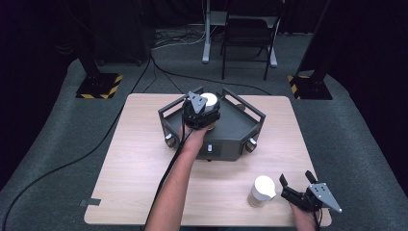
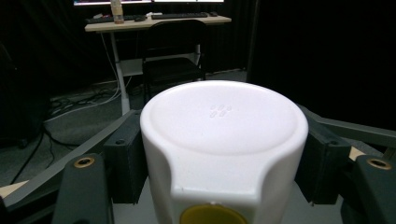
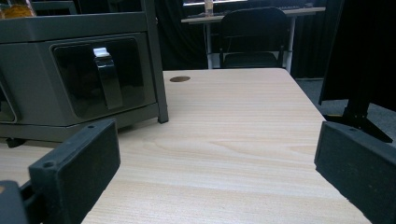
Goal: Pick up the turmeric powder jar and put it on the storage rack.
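Left gripper clamped on a white container over the grey appliance; right gripper open and idle at the near right table edge.

The left gripper holds the white container with both jaws pressed against its sides, above the railed top of the grey appliance at the table's centre far side. The rails enclose it left, right and far. The right gripper rests near the near right corner of the table, jaws spread wide with nothing between them. A second white container stands just left of it, apart. Bare tabletop lies left of the appliance and ahead of the right gripper.
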The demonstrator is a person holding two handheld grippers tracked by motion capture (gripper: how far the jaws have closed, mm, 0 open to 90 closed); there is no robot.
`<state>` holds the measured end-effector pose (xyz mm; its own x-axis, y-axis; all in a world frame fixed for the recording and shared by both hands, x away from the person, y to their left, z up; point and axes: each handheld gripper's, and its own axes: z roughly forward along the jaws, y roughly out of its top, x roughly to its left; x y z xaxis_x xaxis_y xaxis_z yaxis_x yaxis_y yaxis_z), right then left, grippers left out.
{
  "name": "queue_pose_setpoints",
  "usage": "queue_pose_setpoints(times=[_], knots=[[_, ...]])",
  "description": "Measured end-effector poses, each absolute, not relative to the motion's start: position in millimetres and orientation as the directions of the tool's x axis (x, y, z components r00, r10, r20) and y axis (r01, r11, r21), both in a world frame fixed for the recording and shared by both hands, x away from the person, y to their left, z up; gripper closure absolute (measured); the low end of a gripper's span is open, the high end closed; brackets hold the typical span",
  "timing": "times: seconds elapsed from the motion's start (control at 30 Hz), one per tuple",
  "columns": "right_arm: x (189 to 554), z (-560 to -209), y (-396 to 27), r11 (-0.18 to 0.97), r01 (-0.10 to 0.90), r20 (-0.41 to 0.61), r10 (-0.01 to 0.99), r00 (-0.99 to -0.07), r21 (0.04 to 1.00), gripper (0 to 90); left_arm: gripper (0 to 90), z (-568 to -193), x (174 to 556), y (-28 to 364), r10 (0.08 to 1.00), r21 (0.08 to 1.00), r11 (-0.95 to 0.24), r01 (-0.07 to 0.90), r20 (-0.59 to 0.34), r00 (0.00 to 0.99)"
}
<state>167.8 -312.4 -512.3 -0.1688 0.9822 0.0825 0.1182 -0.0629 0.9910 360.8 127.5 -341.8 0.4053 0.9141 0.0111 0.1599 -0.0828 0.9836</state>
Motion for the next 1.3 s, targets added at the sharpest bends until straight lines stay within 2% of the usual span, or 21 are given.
queue_pose_setpoints(times=[0.37,0.47,0.53,0.6,0.67,1.03,1.17,1.3], knots=[[168,-512,-312,-0.061,0.121,0.081,0.983,-0.167,0.991,0.0,28.8,-341,359,130,0.916,0.985,-0.078,0.157,0.008,0.401],[168,-512,-312,-0.063,0.12,0.083,0.983,-0.166,0.991,0.0,21.5,-337,360,134,0.915,0.983,-0.05,0.176,-0.026,0.402],[168,-512,-312,-0.063,0.121,0.082,0.983,-0.166,0.991,0.0,13.3,-334,361,136,0.917,0.979,-0.022,0.204,-0.062,0.395],[168,-512,-312,-0.063,0.121,0.082,0.983,-0.166,0.991,0.0,4.8,-333,362,139,0.914,0.976,-0.021,0.216,-0.069,0.4],[168,-512,-312,-0.063,0.12,0.082,0.983,-0.165,0.991,0.0,0.2,-334,361,140,0.914,0.977,-0.018,0.212,-0.07,0.4],[168,-512,-312,-0.063,0.122,0.082,0.983,-0.165,0.991,0.0,0.1,-333,351,145,0.895,0.984,-0.051,0.168,-0.029,0.445],[168,-511,-312,-0.063,0.123,0.083,0.983,-0.166,0.99,0.0,0.4,-333,346,152,0.883,0.986,-0.035,0.164,-0.046,0.466],[168,-511,-312,-0.062,0.124,0.083,0.982,-0.168,0.99,0.0,0.3,-337,337,154,0.883,0.99,-0.06,0.125,-0.006,0.469]])
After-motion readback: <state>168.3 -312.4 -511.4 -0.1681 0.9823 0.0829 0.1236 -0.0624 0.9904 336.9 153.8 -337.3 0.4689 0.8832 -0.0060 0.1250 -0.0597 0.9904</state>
